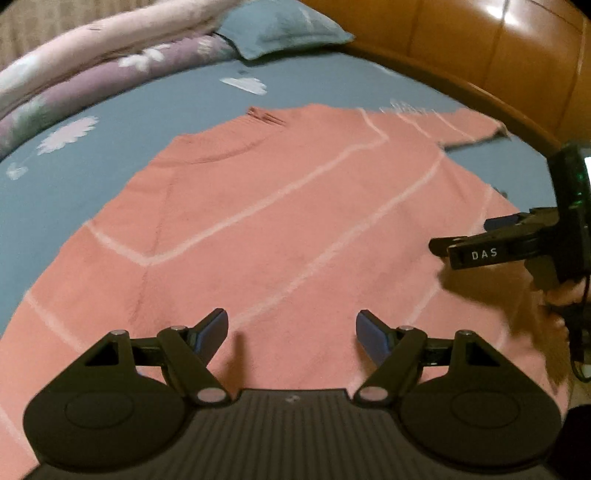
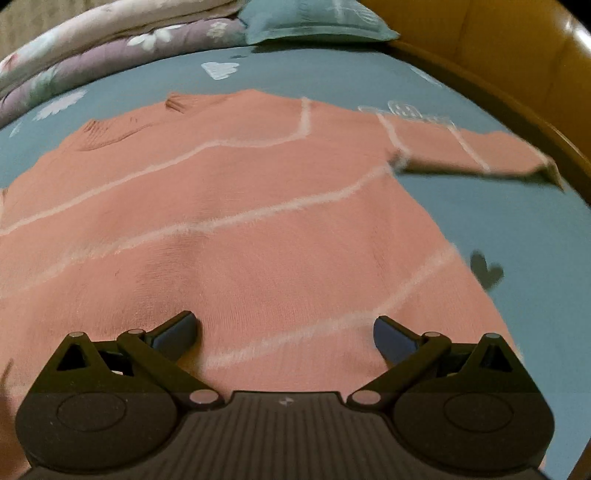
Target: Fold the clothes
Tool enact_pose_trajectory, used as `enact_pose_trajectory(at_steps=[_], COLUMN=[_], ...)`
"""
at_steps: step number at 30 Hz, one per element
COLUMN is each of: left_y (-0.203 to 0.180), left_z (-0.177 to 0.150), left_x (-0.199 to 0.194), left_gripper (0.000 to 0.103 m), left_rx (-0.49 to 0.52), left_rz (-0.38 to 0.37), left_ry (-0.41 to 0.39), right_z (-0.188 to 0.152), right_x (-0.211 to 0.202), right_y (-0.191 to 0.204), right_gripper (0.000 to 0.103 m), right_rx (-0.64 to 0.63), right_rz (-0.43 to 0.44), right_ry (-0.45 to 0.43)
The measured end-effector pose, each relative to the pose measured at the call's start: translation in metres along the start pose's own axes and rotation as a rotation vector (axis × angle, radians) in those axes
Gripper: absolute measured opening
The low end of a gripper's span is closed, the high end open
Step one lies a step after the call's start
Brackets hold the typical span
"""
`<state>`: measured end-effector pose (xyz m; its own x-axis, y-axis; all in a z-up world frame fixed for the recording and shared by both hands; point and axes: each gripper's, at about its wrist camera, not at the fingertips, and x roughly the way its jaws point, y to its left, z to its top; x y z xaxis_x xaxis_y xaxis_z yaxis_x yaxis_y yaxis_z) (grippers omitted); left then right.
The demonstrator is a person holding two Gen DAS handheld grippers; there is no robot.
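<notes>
1. Sweater [image 1: 280,221]: salmon pink knit with thin pale stripes, spread flat on the bed, collar at the far side, hem toward the cameras. It fills most of both views.
2. Collar [image 2: 122,129]: ribbed, dark shadow inside the neck opening, lying far left in the right wrist view.
3. Sleeve [image 2: 469,151]: stretched out to the right, flat on the sheet, cuff near the bed's wooden edge. Its stripes cross it widthwise. The left wrist view shows the same sleeve far right, blurred.
4. Left gripper [image 1: 291,332]: jaws wide apart, nothing between them. It hovers above the near part of the sweater; blue pads clear of the cloth as far as I can tell.
5. Right gripper [image 2: 284,336]: jaws also wide apart, empty, over the near hem area with a pale stripe running between the fingers. In the left wrist view it comes in from the right edge, side-on, lettered "DAS", casting a shadow on the knit.
6. Sheet [image 1: 55,192]: blue-grey with white flower and cloud prints, showing left, far and right of the sweater.
7. Pillow [image 2: 317,22]: same blue-grey, at the far end.
8. Quilt [image 1: 92,66]: folded, mauve and pale pink with white flowers, far left beside the pillow.
9. Bed frame [image 1: 498,55]: glossy orange-brown wood, curving along the far right.
</notes>
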<state>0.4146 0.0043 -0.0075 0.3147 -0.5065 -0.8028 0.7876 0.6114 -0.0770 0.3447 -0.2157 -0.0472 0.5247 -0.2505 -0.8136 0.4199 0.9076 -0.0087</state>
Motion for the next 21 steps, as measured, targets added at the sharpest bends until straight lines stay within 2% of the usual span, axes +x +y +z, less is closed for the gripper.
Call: enact_pose_trajectory(at_steps=[4,6,10,13,16,21], left_y=[-0.008,-0.012,-0.019,-0.020,-0.022,-0.035], left_z=[0.013,0.016,0.015,0.010,0.009,0.012], left_x=[0.006,0.004,0.005,0.009,0.013,0.009], left_gripper=[0.077,0.077,0.077,0.077,0.077,0.077], left_rx=[0.044,0.052,0.053,0.038,0.030,0.062], left_rz=[-0.028,-0.057,-0.105,-0.114,-0.103,-0.092], left_ry=[-0.012,-0.038,-0.040,-0.023,-0.006,0.000], right_z=[0.018,0.029,0.044,0.043,0.032,0.021], right_x=[-0.019,-0.048,-0.112,-0.141,-0.147,-0.122], right_y=[-0.044,-0.079,-0.149,-0.182,-0.194,-0.180], right_gripper=[0.103,0.103,0.103,0.103,0.103,0.103], right_rx=[-0.073,-0.006,0.155,0.250,0.287,0.249], right_rz=[0.244,0.292,0.234,0.189,0.168,0.153], right_ry=[0.184,0.143,0.018,-0.043,-0.051,-0.011])
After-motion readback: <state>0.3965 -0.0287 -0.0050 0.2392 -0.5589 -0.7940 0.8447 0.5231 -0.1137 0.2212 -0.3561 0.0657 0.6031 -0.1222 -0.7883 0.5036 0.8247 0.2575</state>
